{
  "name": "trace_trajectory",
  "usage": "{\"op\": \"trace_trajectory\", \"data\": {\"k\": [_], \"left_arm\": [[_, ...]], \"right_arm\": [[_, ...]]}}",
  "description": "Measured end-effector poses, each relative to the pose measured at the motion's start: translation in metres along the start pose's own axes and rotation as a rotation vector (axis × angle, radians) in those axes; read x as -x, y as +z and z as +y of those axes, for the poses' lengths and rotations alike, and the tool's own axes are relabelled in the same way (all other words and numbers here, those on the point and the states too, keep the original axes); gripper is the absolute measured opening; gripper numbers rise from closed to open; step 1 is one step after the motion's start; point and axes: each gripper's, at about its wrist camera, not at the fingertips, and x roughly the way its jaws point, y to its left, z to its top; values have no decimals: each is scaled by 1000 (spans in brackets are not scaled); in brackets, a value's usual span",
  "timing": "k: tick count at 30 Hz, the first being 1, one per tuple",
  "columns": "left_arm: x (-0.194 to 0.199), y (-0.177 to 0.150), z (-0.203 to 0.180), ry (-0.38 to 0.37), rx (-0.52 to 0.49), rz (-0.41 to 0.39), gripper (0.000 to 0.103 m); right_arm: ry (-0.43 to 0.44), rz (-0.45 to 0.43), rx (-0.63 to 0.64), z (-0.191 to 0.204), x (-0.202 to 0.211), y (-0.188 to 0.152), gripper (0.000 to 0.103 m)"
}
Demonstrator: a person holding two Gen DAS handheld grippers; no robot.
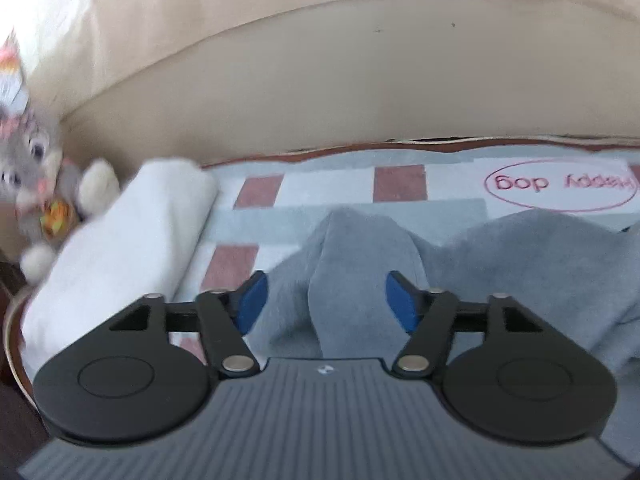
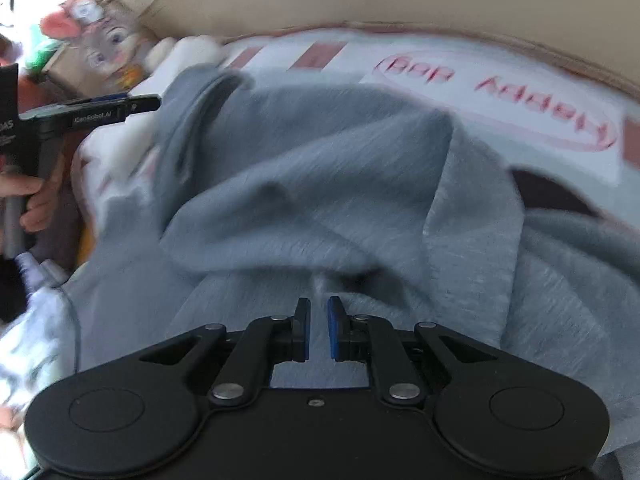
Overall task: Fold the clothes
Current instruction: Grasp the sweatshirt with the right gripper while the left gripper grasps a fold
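A grey sweatshirt point(image 1: 520, 264) lies crumpled on a checked blanket point(image 1: 320, 192); it fills the right wrist view point(image 2: 320, 184). My left gripper point(image 1: 326, 300) is open, its blue pads either side of a raised grey fold, not touching it. In the right wrist view the left gripper point(image 2: 132, 104) shows at the left, held in a hand, over the sweatshirt's left edge. My right gripper point(image 2: 319, 328) is nearly shut, with a narrow gap between its pads and a fold of grey cloth in that gap; the view is blurred.
A folded white cloth point(image 1: 120, 248) lies at the blanket's left edge. A grey plush rabbit point(image 1: 32, 168) sits beyond it, also in the right wrist view point(image 2: 108, 44). A beige padded headboard point(image 1: 320, 92) runs behind. The blanket bears a pink oval print point(image 1: 560, 184).
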Motion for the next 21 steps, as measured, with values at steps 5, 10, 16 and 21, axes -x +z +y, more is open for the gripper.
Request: {"op": "trace_trajectory", "data": {"k": [5,10,16,21], "left_arm": [[-30,7,-7,-82,23,67,78],[-37,3,-24,16,-99,46,12],[61,-2,18,226,81,-327,5],[97,-63,68,256,334,-124,4]], "right_arm": [[51,-307,-100,-6,42,9,34],[-333,-464,-145,-13,45,16,67],[-246,-448,-276,-32,28,32,67],[-148,-293,-335,-44,15,32,71]]}}
